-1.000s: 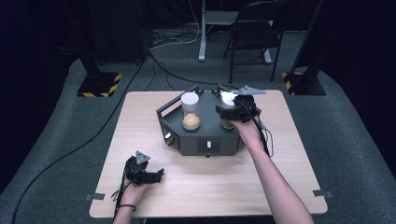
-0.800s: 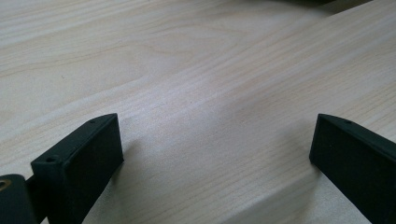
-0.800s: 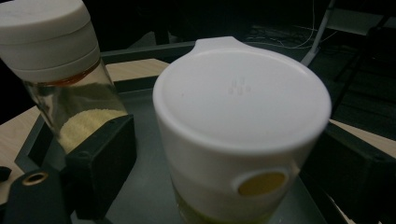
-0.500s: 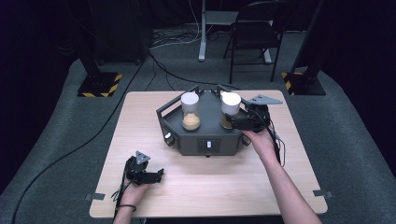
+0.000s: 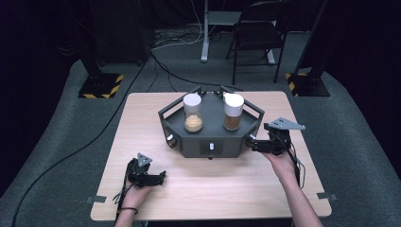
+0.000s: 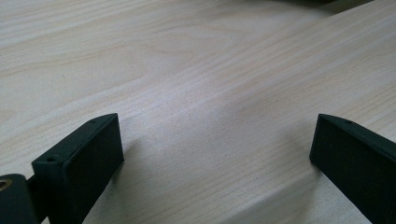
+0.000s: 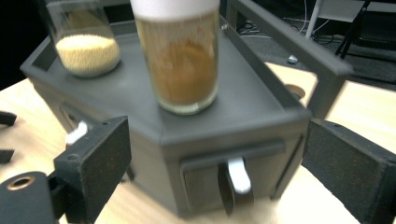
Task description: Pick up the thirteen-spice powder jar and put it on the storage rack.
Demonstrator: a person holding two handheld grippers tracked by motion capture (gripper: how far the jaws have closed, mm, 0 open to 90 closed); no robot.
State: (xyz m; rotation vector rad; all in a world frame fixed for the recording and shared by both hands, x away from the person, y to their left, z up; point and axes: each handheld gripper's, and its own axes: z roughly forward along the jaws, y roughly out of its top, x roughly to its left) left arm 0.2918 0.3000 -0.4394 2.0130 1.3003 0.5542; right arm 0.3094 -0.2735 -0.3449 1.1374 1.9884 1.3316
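While the left gripper [image 5: 144,172] is rested on the wooden table [image 5: 222,184] near its front-left edge, its jaws are seen spread wide in the left gripper view, with bare wood grain between them and nothing pinched.

Right gripper [image 5: 257,144] is held level at the right side of the dark hexagonal drawer unit [image 5: 210,137], jaws aimed at the right-hand face. Its jaws have just been opening; they are now spread apart and no thing is clamped between them. In the right gripper view, the drawer front [image 7: 233,179] with its white pull handle [image 7: 239,175] is framed between the two black jaws, close ahead; contact can't be confirmed.

Two glass jars with white lids are stood upright on the unit's top deck, apart from each other. Jar of brown powder [image 5: 233,112] is placed on the right side, near the right gripper; in the right gripper view it is seen just behind the drawer face. Jar of pale yellow grains [image 5: 193,112] is placed on the left side.

A second white handle [image 7: 77,133] is visible on the adjacent face. A third white handle [image 5: 212,146] is seen on the front face.
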